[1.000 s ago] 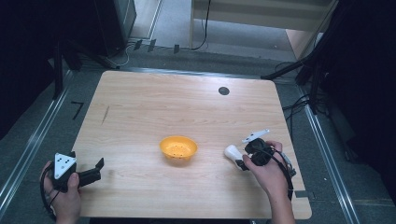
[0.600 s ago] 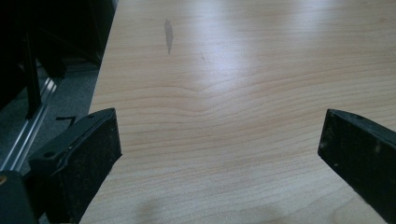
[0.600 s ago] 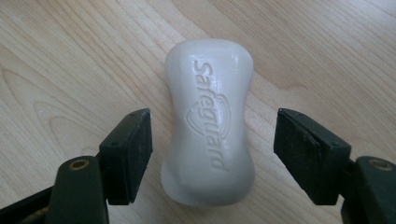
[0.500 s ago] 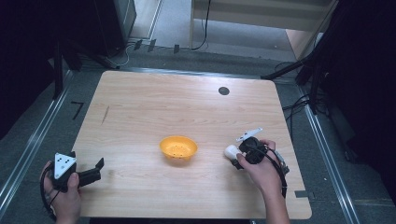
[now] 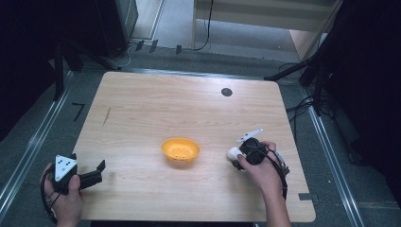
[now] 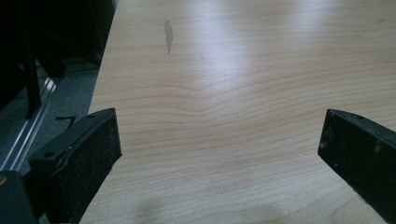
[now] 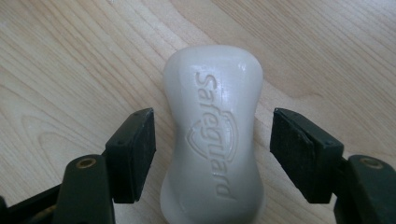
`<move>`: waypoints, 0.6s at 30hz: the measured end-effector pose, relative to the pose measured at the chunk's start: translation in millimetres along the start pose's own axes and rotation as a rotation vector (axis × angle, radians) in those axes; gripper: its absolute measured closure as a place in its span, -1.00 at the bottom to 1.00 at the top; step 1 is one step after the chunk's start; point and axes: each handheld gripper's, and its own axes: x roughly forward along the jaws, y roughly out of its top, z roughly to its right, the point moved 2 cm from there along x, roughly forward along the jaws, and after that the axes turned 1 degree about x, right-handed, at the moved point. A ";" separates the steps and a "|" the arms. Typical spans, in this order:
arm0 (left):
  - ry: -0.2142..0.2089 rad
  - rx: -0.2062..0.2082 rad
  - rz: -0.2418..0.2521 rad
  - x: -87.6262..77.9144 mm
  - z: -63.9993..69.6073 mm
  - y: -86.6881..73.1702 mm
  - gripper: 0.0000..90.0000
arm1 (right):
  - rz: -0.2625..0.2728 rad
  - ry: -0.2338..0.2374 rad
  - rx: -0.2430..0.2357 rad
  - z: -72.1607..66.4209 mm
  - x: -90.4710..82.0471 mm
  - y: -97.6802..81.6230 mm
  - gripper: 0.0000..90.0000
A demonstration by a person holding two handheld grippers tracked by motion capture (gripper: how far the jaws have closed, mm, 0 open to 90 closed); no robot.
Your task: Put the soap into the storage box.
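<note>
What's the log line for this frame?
right claw: open, straddling soap | left claw: open, idle | bowl: holds nothing

Lab: railed table (image 5: 142, 118), floor cables (image 5: 302, 106)

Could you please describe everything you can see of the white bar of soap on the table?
The soap bar is white, smooth and waxy-looking, with a waisted shape narrower in the middle and rounded ends. Its top face is embossed with the word Safeguard and a shield emblem. It lies flat on the wooden table, to the right of the orange bowl. The right gripper straddles it at the waist, its black jaws open on either side with a gap to the soap on both, so nothing but the table touches it.
</note>
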 end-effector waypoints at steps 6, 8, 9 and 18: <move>-0.001 0.000 -0.001 0.1 -0.1 0.0 -1.00 | -0.013 0.012 0.009 1.4 4.4 -0.7 -0.22; -0.001 0.001 -0.001 0.1 0.0 0.0 -1.00 | -0.013 0.018 0.015 1.5 5.9 -1.1 -0.20; -0.001 0.001 -0.001 0.1 0.0 0.0 -1.00 | -0.013 0.018 0.015 1.5 5.9 -1.1 -0.20; -0.001 0.003 -0.002 0.1 0.0 0.0 -1.00 | -0.015 0.035 0.024 3.1 9.1 -1.4 -0.13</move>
